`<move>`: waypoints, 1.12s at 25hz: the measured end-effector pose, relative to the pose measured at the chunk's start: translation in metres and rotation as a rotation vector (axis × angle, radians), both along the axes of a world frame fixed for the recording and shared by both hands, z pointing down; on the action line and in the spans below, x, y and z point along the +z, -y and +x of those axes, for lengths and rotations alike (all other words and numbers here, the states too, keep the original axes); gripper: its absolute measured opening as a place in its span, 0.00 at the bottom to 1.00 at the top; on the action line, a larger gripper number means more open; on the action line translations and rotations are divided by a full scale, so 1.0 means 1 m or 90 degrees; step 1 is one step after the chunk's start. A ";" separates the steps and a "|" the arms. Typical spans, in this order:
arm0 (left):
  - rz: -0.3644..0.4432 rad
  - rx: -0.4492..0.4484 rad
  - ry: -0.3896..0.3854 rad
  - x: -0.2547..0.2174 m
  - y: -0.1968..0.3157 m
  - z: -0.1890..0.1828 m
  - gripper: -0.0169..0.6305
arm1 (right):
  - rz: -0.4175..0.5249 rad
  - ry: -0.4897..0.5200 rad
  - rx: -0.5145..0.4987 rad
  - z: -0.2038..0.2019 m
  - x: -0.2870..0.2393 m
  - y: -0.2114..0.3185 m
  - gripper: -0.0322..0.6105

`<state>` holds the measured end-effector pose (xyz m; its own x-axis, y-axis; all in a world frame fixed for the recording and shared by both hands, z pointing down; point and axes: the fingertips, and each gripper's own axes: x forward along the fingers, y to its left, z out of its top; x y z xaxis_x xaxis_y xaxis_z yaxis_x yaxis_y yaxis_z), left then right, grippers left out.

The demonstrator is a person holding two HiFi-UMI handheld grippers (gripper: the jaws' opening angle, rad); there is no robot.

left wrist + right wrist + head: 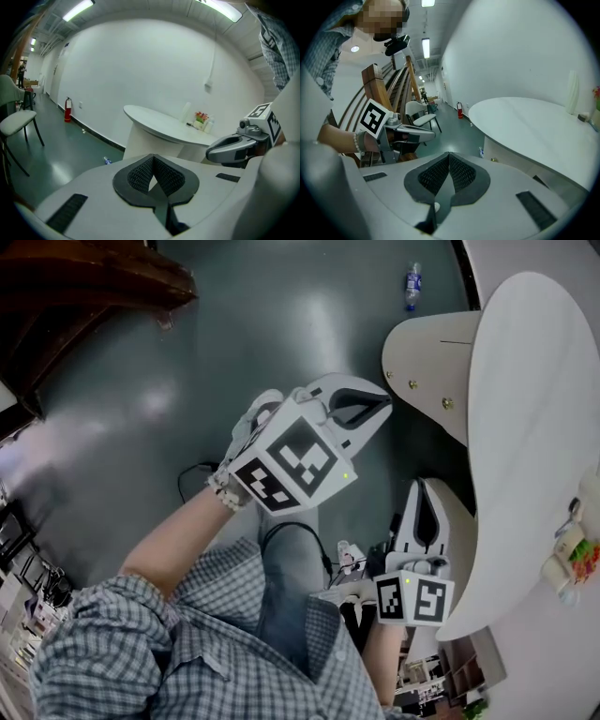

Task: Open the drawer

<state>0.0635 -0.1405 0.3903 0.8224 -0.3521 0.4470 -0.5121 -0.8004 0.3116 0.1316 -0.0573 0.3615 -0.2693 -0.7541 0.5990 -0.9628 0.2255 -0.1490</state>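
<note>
A white round-edged table [534, 446] stands on a pale curved base [427, 352] with small brass fittings; I cannot make out a drawer front on it. My left gripper [382, 407] hangs over the green floor, just left of that base, its jaws shut with nothing between them. My right gripper [427, 486] sits lower, close under the table's edge, and its jaws are also shut and empty. The pads meet at the tips in the left gripper view [152, 157] and in the right gripper view [449, 154]. Each gripper shows in the other's view: the right gripper [234, 146], the left gripper [410, 133].
A water bottle [412, 285] lies on the floor beyond the base. Small items [577, 549] sit on the tabletop at the right. A dark wooden structure [75, 287] fills the upper left. A chair [18, 122] and a fire extinguisher [68, 108] stand by the wall. A black cable [192, 479] trails on the floor.
</note>
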 end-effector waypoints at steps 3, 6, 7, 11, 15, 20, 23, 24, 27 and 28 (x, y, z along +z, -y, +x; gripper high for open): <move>0.005 0.013 -0.010 0.008 0.006 0.011 0.03 | -0.005 -0.002 0.004 -0.001 0.005 -0.002 0.06; 0.005 0.020 -0.003 0.022 0.004 0.020 0.03 | -0.010 -0.006 0.009 0.003 0.008 -0.005 0.06; 0.011 0.026 0.005 0.027 0.004 0.023 0.03 | -0.011 -0.007 0.012 0.005 0.009 -0.006 0.06; 0.030 0.042 0.023 0.046 0.007 0.041 0.03 | -0.017 -0.012 0.017 0.008 0.017 -0.007 0.06; 0.036 0.052 0.027 0.066 0.013 0.062 0.03 | -0.025 -0.015 0.038 0.017 0.028 -0.008 0.06; 0.031 0.057 0.018 0.086 0.017 0.084 0.03 | -0.029 -0.017 0.043 0.024 0.036 -0.010 0.06; 0.039 0.063 0.024 0.096 0.022 0.094 0.03 | -0.029 -0.016 0.045 0.026 0.039 -0.007 0.06; 0.044 0.066 0.029 0.100 0.023 0.098 0.03 | -0.029 -0.016 0.046 0.027 0.040 -0.006 0.06; 0.057 0.075 0.038 0.111 0.026 0.112 0.03 | -0.029 -0.015 0.051 0.030 0.044 -0.004 0.06; 0.059 0.080 0.041 0.115 0.026 0.117 0.03 | -0.029 -0.014 0.054 0.031 0.046 -0.004 0.06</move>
